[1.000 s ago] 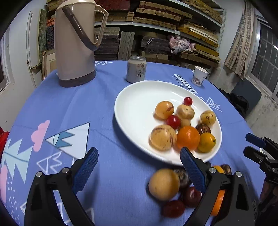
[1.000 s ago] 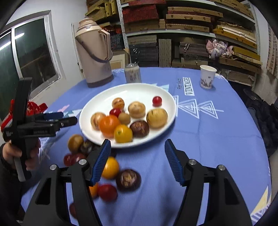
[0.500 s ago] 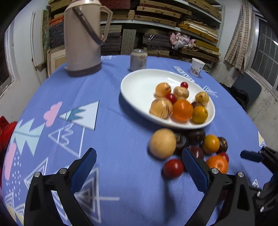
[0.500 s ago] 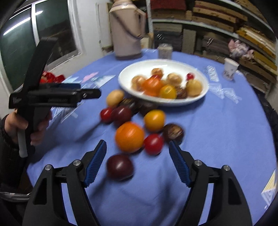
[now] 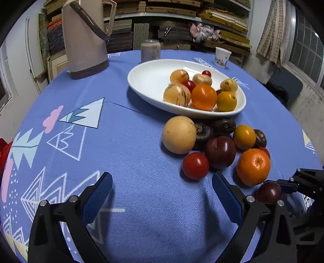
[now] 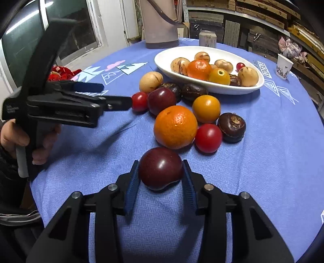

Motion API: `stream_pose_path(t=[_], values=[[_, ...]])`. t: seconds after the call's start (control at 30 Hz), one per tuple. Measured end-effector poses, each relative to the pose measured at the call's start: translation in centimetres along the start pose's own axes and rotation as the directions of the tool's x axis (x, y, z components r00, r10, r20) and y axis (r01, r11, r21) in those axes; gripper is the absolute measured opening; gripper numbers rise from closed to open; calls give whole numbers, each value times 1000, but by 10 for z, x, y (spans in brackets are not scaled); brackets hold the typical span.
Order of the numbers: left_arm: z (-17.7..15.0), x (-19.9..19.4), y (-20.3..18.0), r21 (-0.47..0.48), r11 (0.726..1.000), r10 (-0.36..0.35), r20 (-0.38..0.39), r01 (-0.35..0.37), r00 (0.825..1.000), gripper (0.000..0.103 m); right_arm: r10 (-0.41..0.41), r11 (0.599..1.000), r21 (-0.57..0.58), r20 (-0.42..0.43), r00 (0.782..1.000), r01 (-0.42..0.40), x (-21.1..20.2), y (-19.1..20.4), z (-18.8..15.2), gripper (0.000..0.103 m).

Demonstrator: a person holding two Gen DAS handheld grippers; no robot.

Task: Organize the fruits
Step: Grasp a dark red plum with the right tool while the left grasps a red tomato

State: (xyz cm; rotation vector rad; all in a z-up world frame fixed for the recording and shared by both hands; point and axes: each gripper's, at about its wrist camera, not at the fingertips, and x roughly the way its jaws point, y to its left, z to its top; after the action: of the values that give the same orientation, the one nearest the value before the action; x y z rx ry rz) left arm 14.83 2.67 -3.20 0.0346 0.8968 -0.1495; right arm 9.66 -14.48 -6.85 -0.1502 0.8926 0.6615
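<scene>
Our right tool (image 6: 161,178) has just closed on a dark red plum (image 6: 161,168) near the desk (image 6: 273,161) edge, while our left tool (image 5: 162,194) stays apart.

- A cluttered storeroom or workshop, not a tidy kitchen.
- Behind the round table (image 5: 141,141), shelves (image 5: 182,14) hold stacked boards and framed panels.
- On the table, a thermos jug (image 5: 83,38).

Plate (image 6: 162,58) sitting mid-desk (image 6: 273,151), fruit piled in its right half. Loose fruit cluster (image 6: 176,127) lying on the desk just before the plate. Thermos (image 5: 85,40) and can (image 5: 150,50) standing behind the plate; cup (image 5: 222,57) standing behind-right.
</scene>
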Motion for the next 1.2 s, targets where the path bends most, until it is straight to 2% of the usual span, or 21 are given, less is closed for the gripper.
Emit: stream_pose_path(t=[0.23, 0.33, 0.37, 0.4, 0.47, 0.57, 0.63, 0.67, 0.7, 0.77, 0.93, 1.2], values=[[4, 14, -11, 17, 999, 29, -29, -28, 999, 98, 8, 1000, 8, 2, 1000, -8, 0, -1, 0, 42], [6, 21, -9, -3, 1000, -1, -58, 1, 998, 81, 30, 999, 21, 5, 1000, -30, 0, -3, 0, 45], [7, 20, -11, 4, 1000, 3, -48, -3, 999, 72, 31, 999, 23, 5, 999, -32, 0, -3, 0, 45], [8, 20, -14, 16, 1000, -6, -48, 6, 999, 68, 31, 999, 23, 5, 1000, -31, 0, -3, 0, 45], [9, 20, -21, 39, 999, -13, -44, 15, 999, 51, 27, 999, 24, 5, 1000, -27, 0, -3, 0, 45], [10, 22, -29, 59, 998, -15, -39, 17, 999, 37, 2, 1000, 15, 4, 1000, -2, 0, 0, 1, 45], [10, 23, -33, 72, 997, -20, -37, 23, 999, 31, -32, 999, 1, 0, 999, 32, 1, 5, 1, 45], [11, 23, -34, 76, 997, -19, -32, 22, 999, 31, -45, 999, -4, -1, 999, 45, 2, 7, 1, 45], [10, 24, -34, 76, 997, -23, -29, 25, 999, 31, -59, 998, -8, -1, 998, 59, 2, 9, 1, 39], [11, 24, -32, 65, 997, -39, -27, 41, 999, 31, -78, 997, -11, -3, 997, 78, 2, 9, 1, 39], [9, 14, -23, 39, 996, -74, -22, 75, 997, 31, -36, 999, 2, 1, 999, 36, -7, 4, -4, 38], [11, -8, -14, 27, 997, -72, 11, 72, 997, 31, -50, 997, 63, 50, 998, 47, -31, -20, -6, 39]])
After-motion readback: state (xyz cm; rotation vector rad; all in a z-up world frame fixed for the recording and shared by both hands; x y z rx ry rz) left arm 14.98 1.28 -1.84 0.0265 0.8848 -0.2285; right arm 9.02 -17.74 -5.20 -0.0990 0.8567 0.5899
